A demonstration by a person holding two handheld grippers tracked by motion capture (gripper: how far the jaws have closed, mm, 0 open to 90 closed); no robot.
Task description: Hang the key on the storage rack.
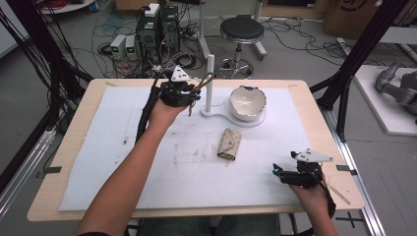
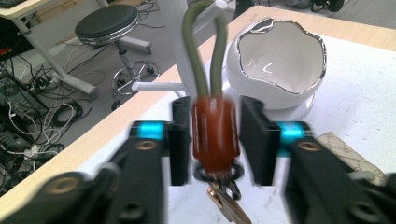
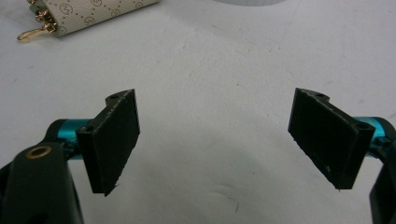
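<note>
A brown leather key fob with a green cord loop and brass keys hangs between the jaws of my left gripper. A thin gap shows on each side of the fob, so the pads are not pressing it. The loop's top reaches the peg of the white stand. In the high view my left gripper is held just left of that stand, with the fob at its tips. My right gripper rests open and empty over the mat, at the front right.
A white bowl with a wavy rim sits on the stand's base, right of the pole. A beige patterned pouch lies mid-mat with its gold clasp toward me. A white mat covers the wooden table. A stool and cables are beyond the far edge.
</note>
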